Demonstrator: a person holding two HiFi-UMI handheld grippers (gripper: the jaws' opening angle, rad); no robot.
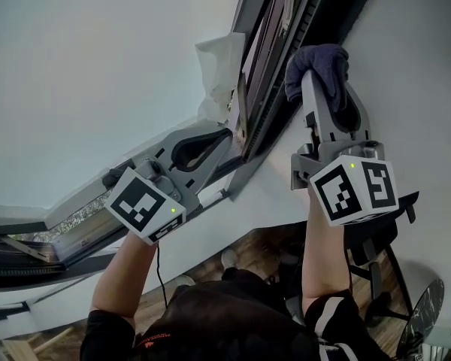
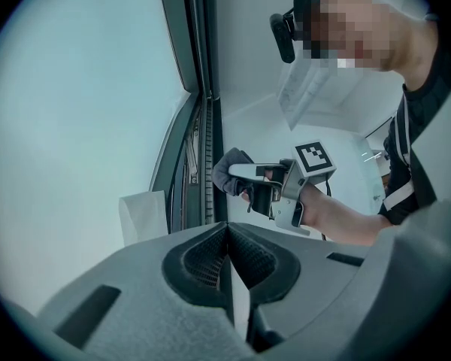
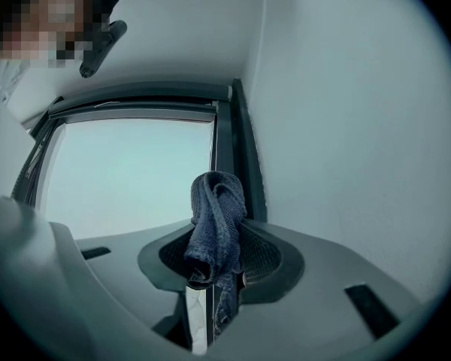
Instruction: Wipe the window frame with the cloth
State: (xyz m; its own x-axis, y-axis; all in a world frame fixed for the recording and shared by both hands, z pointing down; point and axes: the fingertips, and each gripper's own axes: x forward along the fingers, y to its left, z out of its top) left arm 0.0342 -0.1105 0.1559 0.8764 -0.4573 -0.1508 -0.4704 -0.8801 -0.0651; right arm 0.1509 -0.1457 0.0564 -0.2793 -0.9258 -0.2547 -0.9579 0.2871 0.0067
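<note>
The dark window frame [image 1: 283,74] runs diagonally up the head view beside the pale glass [image 1: 98,66]. My right gripper [image 1: 317,77] is shut on a dark blue cloth [image 1: 320,60], which touches the frame's right edge by the white wall. In the right gripper view the cloth [image 3: 215,220] hangs bunched between the jaws in front of the frame's upright [image 3: 238,156]. My left gripper [image 1: 227,132] is shut with nothing in it, its tip at the sash edge. From the left gripper view, the frame [image 2: 207,126] rises beyond the left gripper [image 2: 227,230], and the cloth [image 2: 227,170] shows on the right gripper.
A white sheet of paper or film [image 1: 219,65] sticks out at the sash edge, just beyond the left gripper. White wall [image 1: 421,89] lies right of the frame. The lower frame rail [image 1: 30,247] runs left. A black chair [image 1: 376,250] stands on the wooden floor below.
</note>
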